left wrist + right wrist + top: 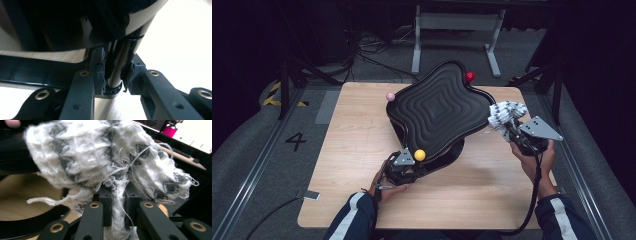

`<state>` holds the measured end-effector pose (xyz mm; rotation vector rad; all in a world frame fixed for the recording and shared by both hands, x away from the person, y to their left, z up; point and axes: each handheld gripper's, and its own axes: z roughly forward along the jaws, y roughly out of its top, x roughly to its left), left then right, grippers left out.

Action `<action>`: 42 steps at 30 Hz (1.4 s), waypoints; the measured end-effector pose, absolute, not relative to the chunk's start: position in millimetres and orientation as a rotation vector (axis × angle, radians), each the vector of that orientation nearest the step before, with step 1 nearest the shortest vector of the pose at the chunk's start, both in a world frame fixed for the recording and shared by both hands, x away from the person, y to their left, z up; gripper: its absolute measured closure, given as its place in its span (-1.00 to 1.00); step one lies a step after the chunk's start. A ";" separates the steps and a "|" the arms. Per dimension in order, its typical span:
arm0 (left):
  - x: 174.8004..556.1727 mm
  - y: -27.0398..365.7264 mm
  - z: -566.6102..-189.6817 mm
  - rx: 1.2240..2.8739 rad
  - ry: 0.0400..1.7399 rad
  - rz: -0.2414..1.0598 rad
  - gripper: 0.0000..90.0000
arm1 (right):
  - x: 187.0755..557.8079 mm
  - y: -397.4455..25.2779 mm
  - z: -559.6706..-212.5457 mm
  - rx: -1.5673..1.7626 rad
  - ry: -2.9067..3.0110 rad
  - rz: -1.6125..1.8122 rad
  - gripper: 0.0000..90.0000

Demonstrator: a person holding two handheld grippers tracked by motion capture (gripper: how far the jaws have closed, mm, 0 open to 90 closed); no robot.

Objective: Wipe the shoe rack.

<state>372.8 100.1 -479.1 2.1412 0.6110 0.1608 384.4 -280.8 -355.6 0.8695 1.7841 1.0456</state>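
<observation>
A black wavy-edged tray [437,110] with a ridged top stands tilted on a black frame on the wooden table [352,185]. Pink [390,96], red [470,76] and yellow [419,155] balls sit at its corners. My left gripper [413,167] is at the tray's near corner, under the yellow ball. In the left gripper view this gripper [113,75] is shut on a glossy black post [117,67] of the frame. My right gripper [508,127] is shut on a fluffy white and grey cloth [507,112], which rests against the tray's right edge. The cloth [100,157] bulges above that gripper [117,202].
The tray's curved black base [447,155] lies on the table beneath it. Behind the table are a grey metal stand [457,30] and loose cables [367,50] on the floor. A "4" mark [295,141] is on the floor at left.
</observation>
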 end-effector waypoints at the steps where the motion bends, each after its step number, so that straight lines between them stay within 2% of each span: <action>1: 372.8 100.1 -479.2 2.140 0.612 0.158 0.61 | 385.7 -281.8 -355.5 0.872 1.777 1.044 0.78; 15: 372.6 100.0 -479.1 2.142 0.610 0.161 0.61 | 371.5 -247.3 -366.1 0.744 1.943 1.054 0.78; 31: 372.0 100.7 -478.9 2.143 0.615 0.167 0.61 | 354.0 -164.5 -399.2 0.525 2.208 1.042 0.75; 42: 371.3 100.8 -478.9 2.141 0.621 0.172 0.61 | 352.0 -148.3 -409.3 0.518 2.215 1.045 0.73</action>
